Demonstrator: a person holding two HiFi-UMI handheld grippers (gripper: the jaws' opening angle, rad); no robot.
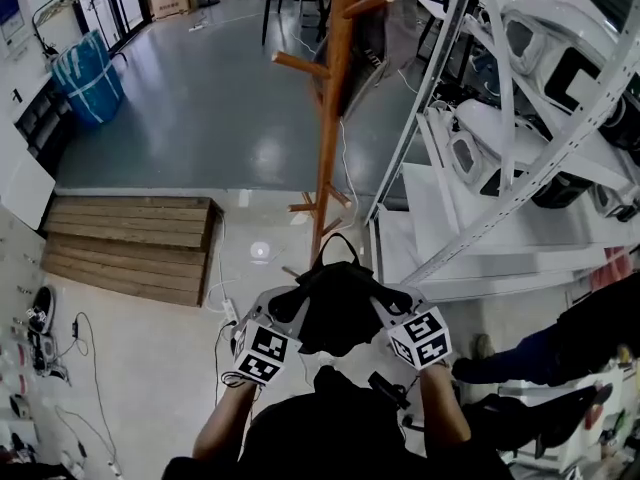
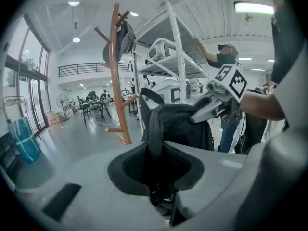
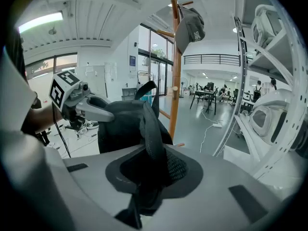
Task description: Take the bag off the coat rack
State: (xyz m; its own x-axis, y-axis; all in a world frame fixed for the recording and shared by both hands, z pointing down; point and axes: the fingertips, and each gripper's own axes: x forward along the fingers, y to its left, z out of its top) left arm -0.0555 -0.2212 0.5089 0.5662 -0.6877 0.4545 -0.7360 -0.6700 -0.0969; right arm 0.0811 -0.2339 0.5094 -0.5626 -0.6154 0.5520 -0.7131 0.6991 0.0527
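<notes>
A black bag [image 1: 335, 313] hangs free in front of me, clear of the wooden coat rack [image 1: 330, 118] that stands just beyond it. My left gripper [image 1: 290, 303] is shut on one shoulder strap [image 2: 155, 138], which runs down between its jaws. My right gripper [image 1: 385, 303] is shut on the other strap [image 3: 151, 138]. The bag's body [image 2: 180, 124] sits between the two grippers, and its top loop [image 1: 338, 243] points toward the rack. A grey cap [image 3: 189, 28] hangs from a top peg of the rack [image 3: 174, 71].
White metal shelving [image 1: 500, 168] with large white shells stands close on the right. A wooden pallet [image 1: 130, 238] lies on the floor to the left and a blue bin [image 1: 90, 78] farther back. A person [image 1: 540, 353] stands at the right. Cables [image 1: 225, 313] trail across the floor below.
</notes>
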